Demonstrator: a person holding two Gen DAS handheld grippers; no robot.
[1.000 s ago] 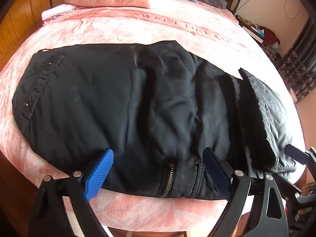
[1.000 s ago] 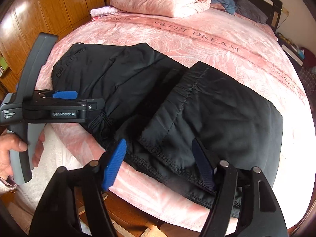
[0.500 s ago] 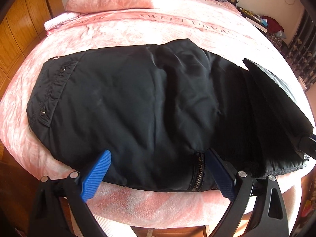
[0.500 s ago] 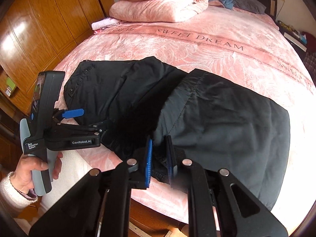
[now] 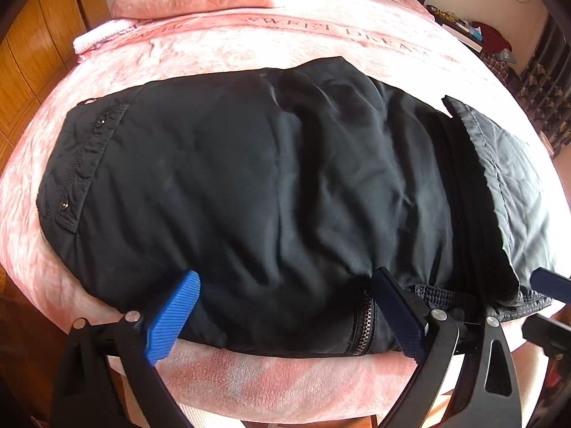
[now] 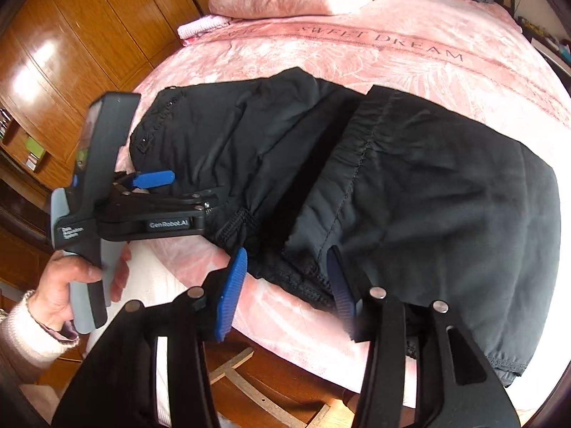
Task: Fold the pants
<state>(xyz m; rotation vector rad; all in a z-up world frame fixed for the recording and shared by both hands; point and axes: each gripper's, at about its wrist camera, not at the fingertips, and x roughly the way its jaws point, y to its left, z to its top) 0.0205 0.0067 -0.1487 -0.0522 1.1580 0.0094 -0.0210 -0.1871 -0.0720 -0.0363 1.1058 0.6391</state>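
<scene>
The wide bed with its pink patterned plush blanket (image 5: pixel 271 53) carries the black padded pants (image 5: pixel 257 192), which lie across its near edge, already doubled so that 1 hemmed end rests on top towards the right. They look soft and limp, thick with padding and probably fairly light for their bulk; the smooth, slightly shiny shell may slide between pads, so a thin pinch of outer cloth alone could slip. Better holds, in my judgement, are the firmer stitched parts: the snap-buttoned waistband (image 5: pixel 71 182) at the far left, the stitched hem edge (image 6: pixel 314 271) and the seam near the metal zipper (image 5: pixel 364 324) on the near edge.

The left hand-held gripper (image 5: pixel 285 317) has its blue pads spread wide on either side of the near fold, gripping nothing. The right hand-held gripper (image 6: pixel 285 292) straddles the hem edge, its pads apart and not clamped on the cloth
</scene>
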